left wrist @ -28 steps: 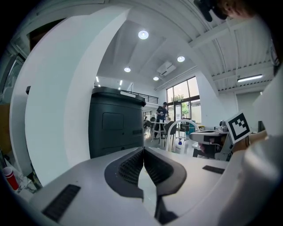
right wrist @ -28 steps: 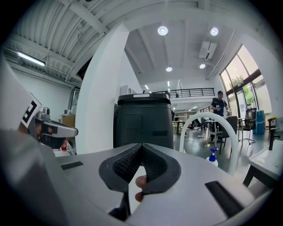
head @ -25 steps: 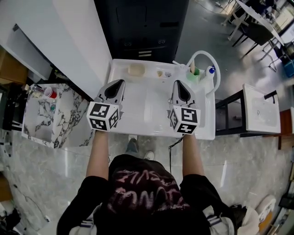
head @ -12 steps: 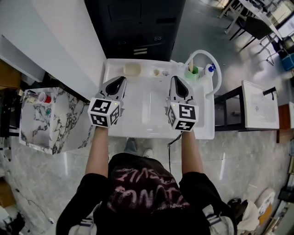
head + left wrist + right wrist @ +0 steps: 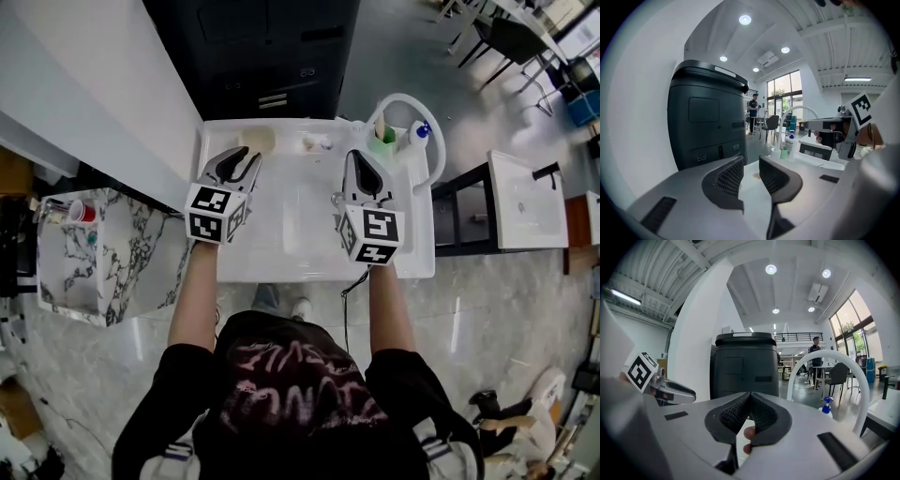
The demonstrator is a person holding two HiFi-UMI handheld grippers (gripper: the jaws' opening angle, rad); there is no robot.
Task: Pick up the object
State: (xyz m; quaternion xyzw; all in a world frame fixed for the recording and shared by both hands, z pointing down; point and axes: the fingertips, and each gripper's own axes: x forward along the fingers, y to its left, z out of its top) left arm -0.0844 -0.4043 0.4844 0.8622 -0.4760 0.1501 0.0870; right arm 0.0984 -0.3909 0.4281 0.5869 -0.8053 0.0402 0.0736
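Left gripper [image 5: 240, 157] fingers [image 5: 724, 182] just opened, nothing between.

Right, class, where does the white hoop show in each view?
Head view: white hoop upper right, at the table's far corner.
Left gripper view: white hoop right of centre, small.
Right gripper view: white hoop large, at right.
Shared landmark: black cabinet behind the table.
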